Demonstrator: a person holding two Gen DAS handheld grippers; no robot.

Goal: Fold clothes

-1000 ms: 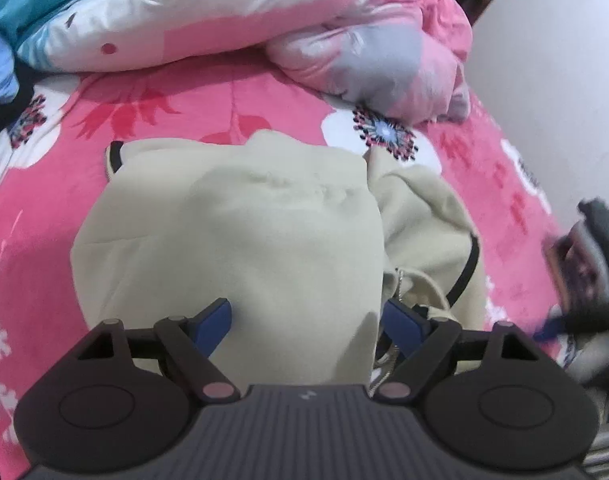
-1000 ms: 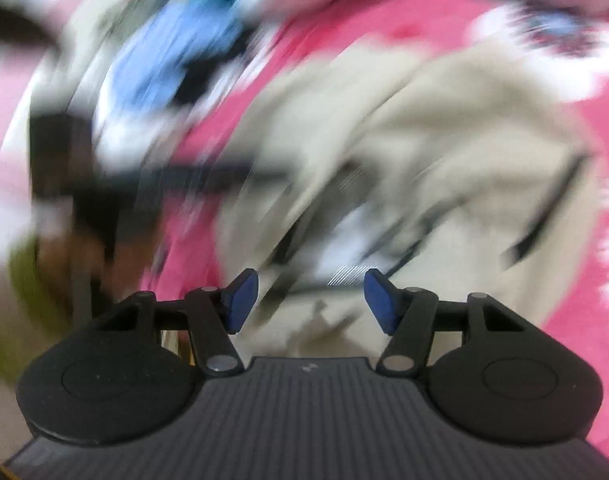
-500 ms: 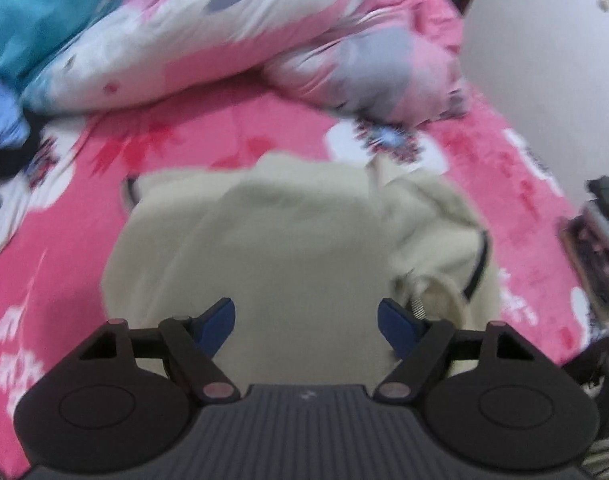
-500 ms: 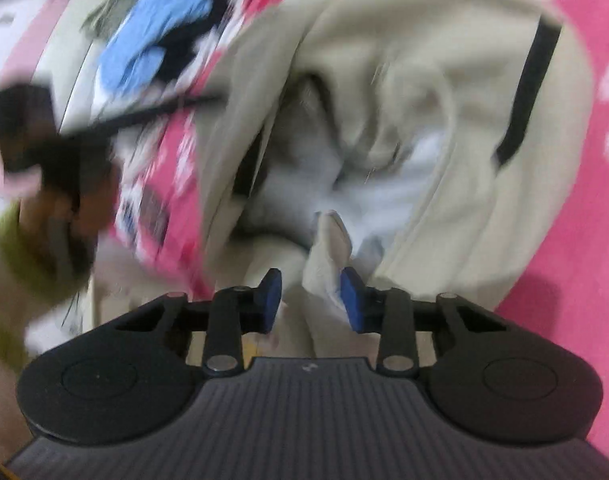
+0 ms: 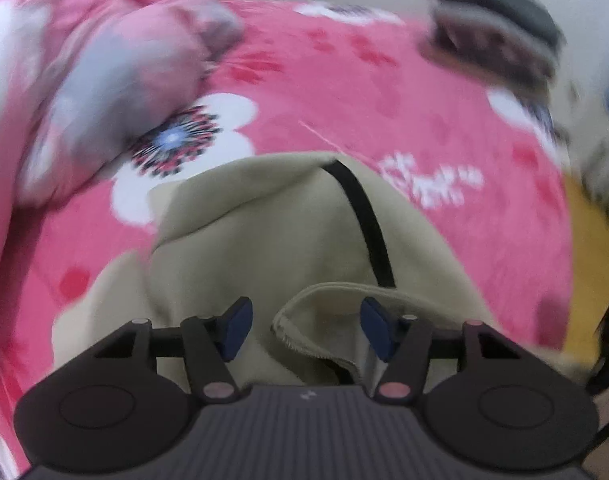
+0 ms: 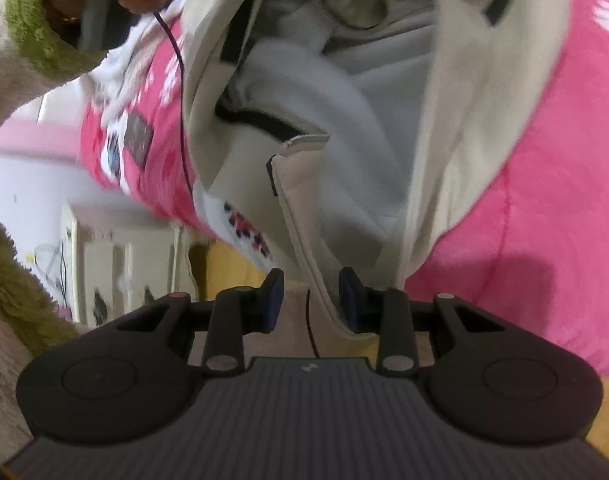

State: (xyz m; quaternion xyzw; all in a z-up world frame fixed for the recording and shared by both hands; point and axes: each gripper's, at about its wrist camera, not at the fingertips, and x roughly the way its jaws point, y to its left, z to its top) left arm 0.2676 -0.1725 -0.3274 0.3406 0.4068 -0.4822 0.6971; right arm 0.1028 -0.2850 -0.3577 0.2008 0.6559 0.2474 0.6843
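The beige hooded jacket (image 5: 264,240) lies on the pink floral bedspread (image 5: 444,120), filling the lower centre of the left view. The step in hand looks like gathering its edges before a fold. The left gripper (image 5: 302,334) has its fingers apart around a curled hem, not clamped. The right gripper (image 6: 310,300) — fingers nearly together — seems to pinch a hanging front edge, though contact is unclear. The jacket's long axis runs from bottom towards top of frame. Next: close, lift, fold over.

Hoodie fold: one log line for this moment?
stage: fold | hoodie on bed | left claw open over hem | right claw open around edge, no grip
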